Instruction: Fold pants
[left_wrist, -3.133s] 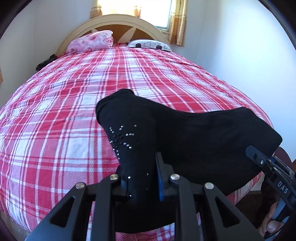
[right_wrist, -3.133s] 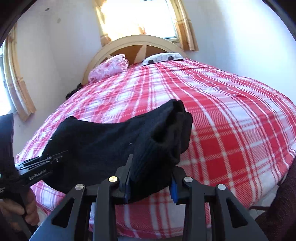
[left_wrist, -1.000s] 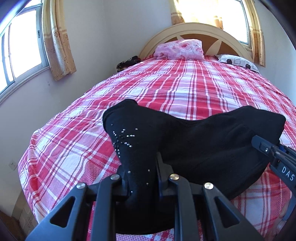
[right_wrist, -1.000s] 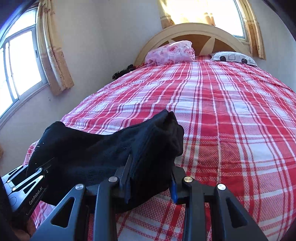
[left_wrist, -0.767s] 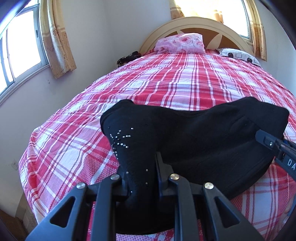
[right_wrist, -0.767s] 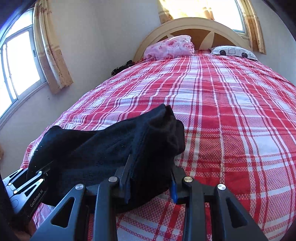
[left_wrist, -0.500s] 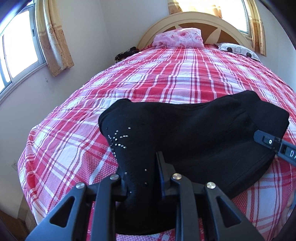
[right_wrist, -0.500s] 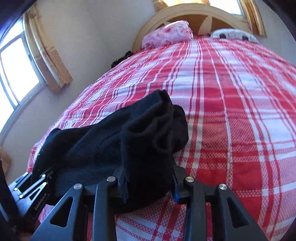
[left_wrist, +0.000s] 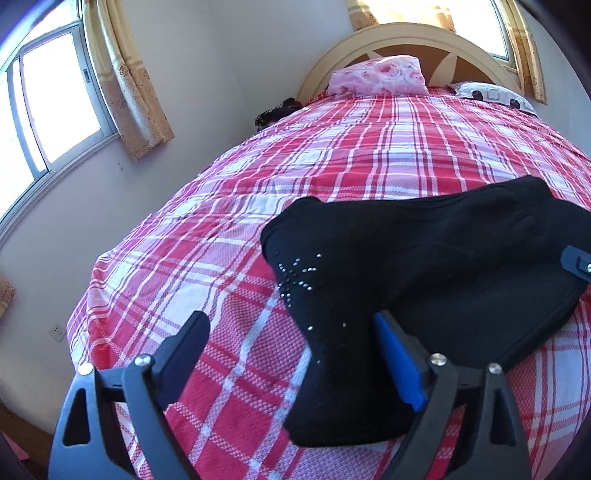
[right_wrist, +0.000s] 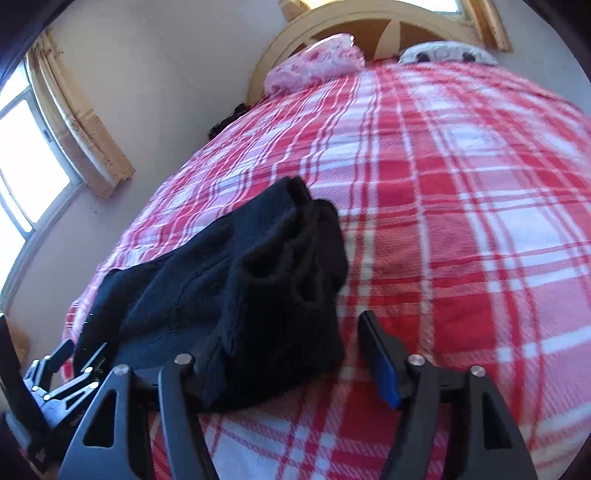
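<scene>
We see both tools let go of the folded black knit pants (left_wrist: 424, 266). The black left gripper (left_wrist: 291, 332) has just been opening, its jaws now spread clear of the cloth, which lies between them; the black right gripper (right_wrist: 291, 332) likewise, one finger apart from the bundle.

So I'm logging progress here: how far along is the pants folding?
Nearly done, it seems. The black pants lie on the plaid bedspread as a compact folded bundle. Both claws have just been opening: the left claw and right claw stand wide, fabric between their fingers but not pinched. What's left looks like drawing the claws clear, perhaps smoothing the bunched end.
</scene>
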